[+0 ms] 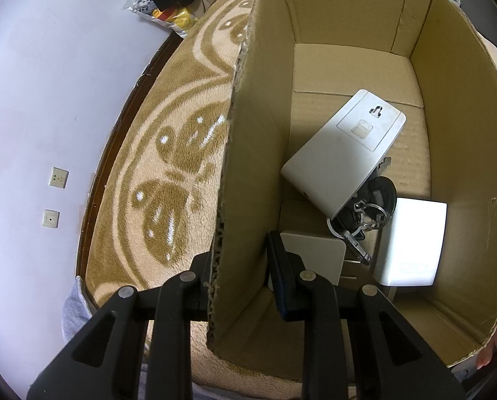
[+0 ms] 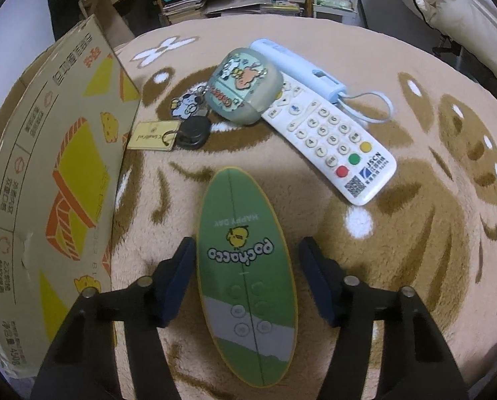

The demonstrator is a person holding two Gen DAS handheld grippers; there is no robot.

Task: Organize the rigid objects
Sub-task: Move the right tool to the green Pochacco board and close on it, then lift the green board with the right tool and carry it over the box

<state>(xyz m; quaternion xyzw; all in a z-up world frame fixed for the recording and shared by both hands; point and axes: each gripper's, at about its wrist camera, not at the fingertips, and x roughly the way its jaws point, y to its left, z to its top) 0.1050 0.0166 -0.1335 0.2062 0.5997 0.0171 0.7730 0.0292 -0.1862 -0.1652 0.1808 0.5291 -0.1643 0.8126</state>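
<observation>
While my left gripper (image 1: 238, 280) straddles the box (image 1: 248, 133) wall, jaws spread, my right gripper (image 2: 247, 276) hangs over the green case (image 2: 245, 266) on the rug (image 2: 398, 233), jaws spread either side, its long axis running twelve to six.

Cardboard box (image 1: 261, 153) on blanket (image 1: 168, 153); inside: flat device (image 1: 341, 146) leaning over key bunch (image 1: 365, 213), rectangular boxes (image 1: 415, 240) nearer. Left tongs (image 1: 242, 260) straddling box wall. Oval case (image 2: 245, 266) between right tongs (image 2: 248, 273) fingers; box left, remote control (image 2: 328, 140), pouch (image 2: 242, 83), key fob (image 2: 192, 131) behind.
</observation>
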